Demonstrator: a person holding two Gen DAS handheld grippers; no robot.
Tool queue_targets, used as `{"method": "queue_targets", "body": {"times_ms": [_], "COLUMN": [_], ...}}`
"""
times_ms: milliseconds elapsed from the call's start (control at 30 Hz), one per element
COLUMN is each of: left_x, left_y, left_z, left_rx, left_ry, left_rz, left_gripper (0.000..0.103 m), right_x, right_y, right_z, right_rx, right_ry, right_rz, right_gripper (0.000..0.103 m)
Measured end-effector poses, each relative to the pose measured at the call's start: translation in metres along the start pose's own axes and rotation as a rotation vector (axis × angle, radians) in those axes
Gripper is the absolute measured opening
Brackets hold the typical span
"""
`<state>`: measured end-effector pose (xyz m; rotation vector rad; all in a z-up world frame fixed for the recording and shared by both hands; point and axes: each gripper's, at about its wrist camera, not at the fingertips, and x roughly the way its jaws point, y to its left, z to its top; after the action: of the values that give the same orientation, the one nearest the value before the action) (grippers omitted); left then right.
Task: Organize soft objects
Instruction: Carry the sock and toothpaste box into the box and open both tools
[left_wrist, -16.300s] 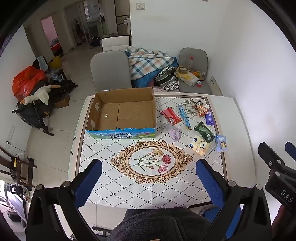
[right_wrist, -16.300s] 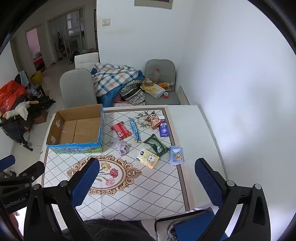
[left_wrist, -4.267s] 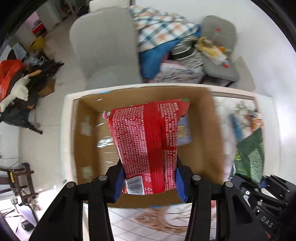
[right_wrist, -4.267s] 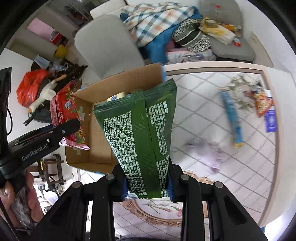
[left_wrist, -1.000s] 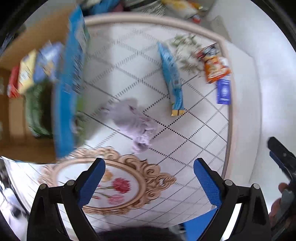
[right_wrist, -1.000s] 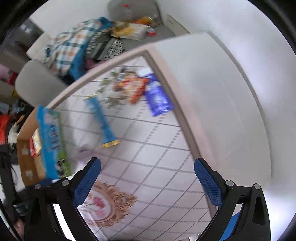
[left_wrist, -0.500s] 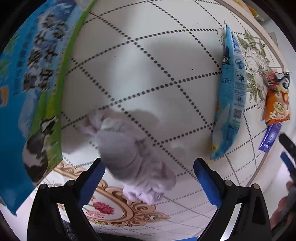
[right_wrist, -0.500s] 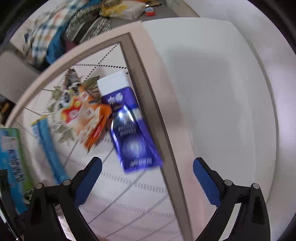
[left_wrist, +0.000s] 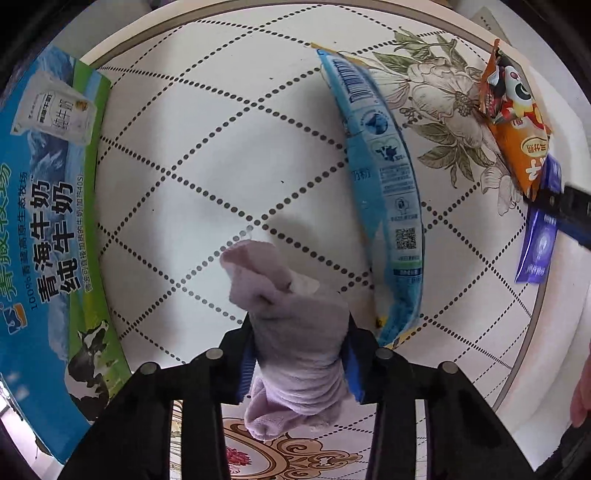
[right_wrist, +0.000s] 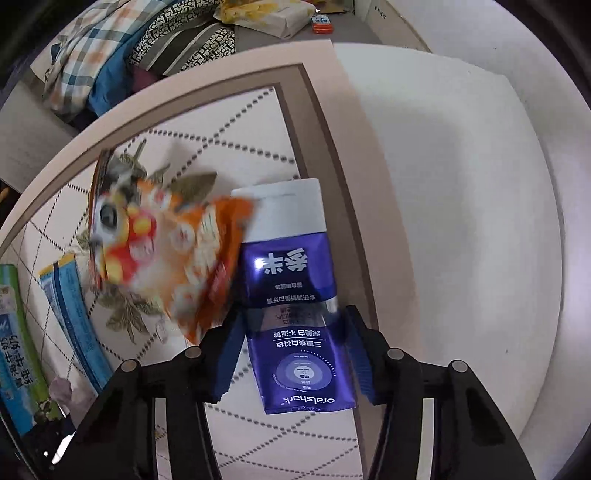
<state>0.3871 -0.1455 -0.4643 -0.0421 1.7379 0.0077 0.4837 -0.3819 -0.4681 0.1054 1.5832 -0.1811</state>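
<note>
Where half a second ago both tools hung open above their targets, each now stands down around one:
Left gripper (left_wrist: 299, 354): the blue pads have come together on the lavender cloth (left_wrist: 291, 332), which bulges out above and below the pinch.
Right gripper (right_wrist: 291, 350): its fingers now flank the purple pouch (right_wrist: 295, 295) closely on both sides; whether they press it yet I cannot tell.
Meaning for the task: judged from this, the cloth is secured and ready to lift toward the box (left_wrist: 48, 206) at its left; the pouch grasp looks a moment from complete.
Cloth: fleecy, limp, bunched into folds, one end on the table (left_wrist: 207, 155), the rest in the pinch.
Purple pouch: glossy foil, flat and rectangular with a white upper end, lying on the table's brown border, its left edge tucked under the orange snack bag (right_wrist: 166, 251).
Orange snack bag: crinkled film, puffy, blurred in the right view.
Blue sachet (left_wrist: 384, 192): long, narrow, smooth plastic, just right of the cloth.
Box: printed cardboard, stiff wall.
Table: hard, glossy, dotted diamond pattern with floral print.
</note>
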Motion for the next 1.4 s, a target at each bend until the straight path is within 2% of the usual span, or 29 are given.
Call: {"method": "queue_targets", "body": {"times_ms": [133, 433, 567, 700, 833, 967, 1100, 1200, 1300, 1400], "left_x": [-0.01, -0.054, -0.088, -0.132, -0.18, -0.213, -0.22, -0.221, -0.221, -0.211], "left_y": [0.004, 0.009, 0.019, 0.049, 0.087, 0.143, 0.207, 0.256, 0.301, 0.331], "left_z": [-0.005, -0.053, -0.075, -0.103, -0.102, -0.111, -0.108, -0.106, -0.096, -0.085], "left_rx": [0.013, 0.071, 0.102, 0.117, 0.117, 0.095, 0.063, 0.025, -0.008, -0.024], "left_ry": [-0.032, -0.105, -0.158, -0.218, -0.28, -0.325, -0.366, -0.38, -0.392, -0.389], "left_rz": [-0.027, -0.09, -0.134, -0.187, -0.214, -0.215, -0.16, -0.131, -0.094, -0.064], "left_gripper": [0.034, 0.034, 0.034, 0.034, 0.034, 0.034, 0.034, 0.034, 0.034, 0.034], "right_x": [-0.002, -0.03, -0.058, -0.1, -0.145, -0.191, -0.223, -0.232, -0.234, -0.224], "right_y": [-0.006, -0.017, -0.004, 0.02, 0.054, 0.117, 0.194, 0.255, 0.296, 0.331], "right_z": [-0.019, -0.075, -0.104, -0.136, -0.163, -0.185, -0.2, -0.204, -0.205, -0.201], "right_rx": [0.027, 0.08, 0.088, 0.07, 0.019, -0.061, -0.147, -0.188, -0.208, -0.212], "right_ry": [0.023, -0.001, -0.034, -0.069, -0.098, -0.13, -0.154, -0.16, -0.183, -0.178], "right_rz": [0.044, 0.143, 0.206, 0.27, 0.344, 0.402, 0.433, 0.442, 0.405, 0.362], "right_gripper": [0.053, 0.053, 0.053, 0.053, 0.053, 0.053, 0.053, 0.053, 0.053, 0.053]}}
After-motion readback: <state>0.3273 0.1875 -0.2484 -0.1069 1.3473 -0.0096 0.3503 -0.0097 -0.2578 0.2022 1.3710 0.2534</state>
